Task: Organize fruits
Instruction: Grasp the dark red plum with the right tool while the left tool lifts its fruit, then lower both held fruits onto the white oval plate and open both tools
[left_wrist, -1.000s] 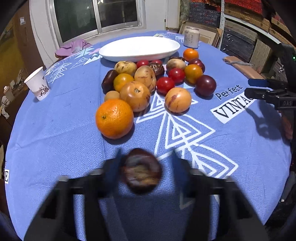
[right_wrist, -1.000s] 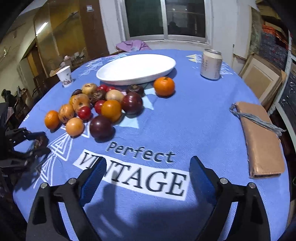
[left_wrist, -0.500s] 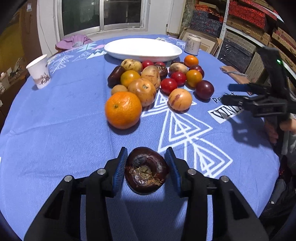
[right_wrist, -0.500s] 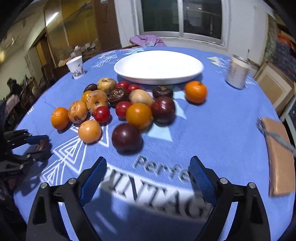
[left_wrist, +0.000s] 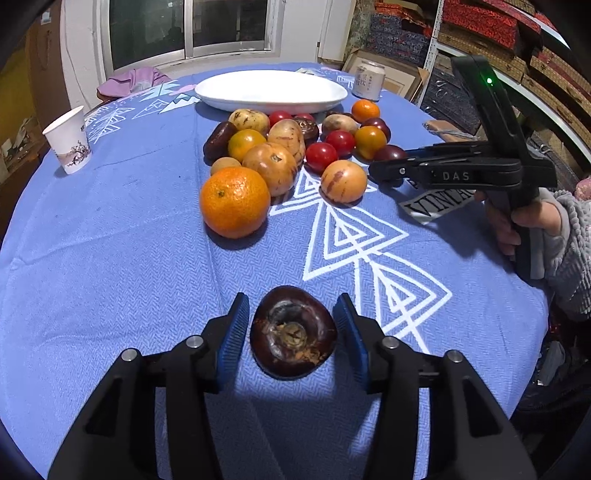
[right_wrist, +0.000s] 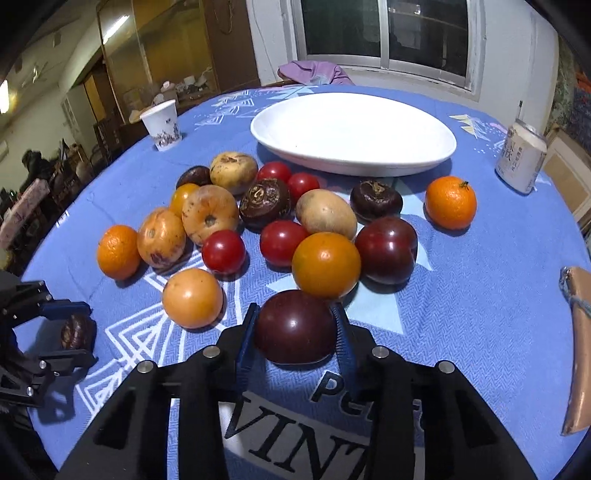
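Fruit (left_wrist: 293, 332) lying stem scar toward camera between left gripper (left_wrist: 293, 332), pads slightly apart from it; right gripper (right_wrist: 295, 328) closing against dark plum (right_wrist: 295, 326).

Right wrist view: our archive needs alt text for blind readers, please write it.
The right gripper closes its fingers around a dark purple fruit on a blue tablecloth. Beyond lie mixed fruits and an empty white dish.
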